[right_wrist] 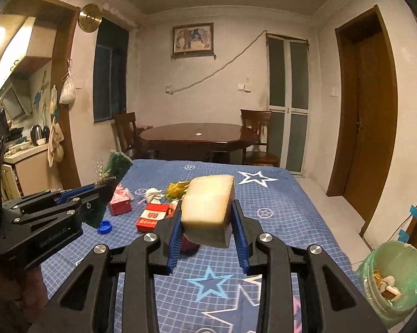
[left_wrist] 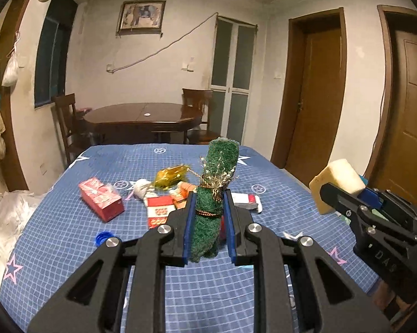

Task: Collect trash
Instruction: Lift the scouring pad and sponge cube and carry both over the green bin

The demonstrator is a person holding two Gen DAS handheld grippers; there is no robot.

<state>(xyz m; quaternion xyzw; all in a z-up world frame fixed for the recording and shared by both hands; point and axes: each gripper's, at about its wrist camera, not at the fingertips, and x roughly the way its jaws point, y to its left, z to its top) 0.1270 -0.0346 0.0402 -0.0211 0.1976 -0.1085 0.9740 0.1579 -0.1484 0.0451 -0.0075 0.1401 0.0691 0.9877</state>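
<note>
- Nearest the lens, your left gripper (left_wrist: pixel 208 211) is clamping its blue pads against both sides of a green scouring-pad roll (left_wrist: pixel 215 191), tied with gold string and standing upright above the blue star-patterned cloth (left_wrist: pixel 70 222).
- Your right gripper (right_wrist: pixel 207 222) is squeezing a pale sponge block (right_wrist: pixel 208 208), jaws spread only as wide as the block, above the same cloth.
- Litter is lying on the cloth beyond both grippers: a red carton (left_wrist: pixel 101 202), a red-and-white packet (left_wrist: pixel 160 212), a yellow wrapper (left_wrist: pixel 171 176), and a blue cap (right_wrist: pixel 105 226).
- Off the cloth's right edge, a green-lined bin (right_wrist: pixel 394 277) is sitting on the floor, scraps showing inside.
</note>
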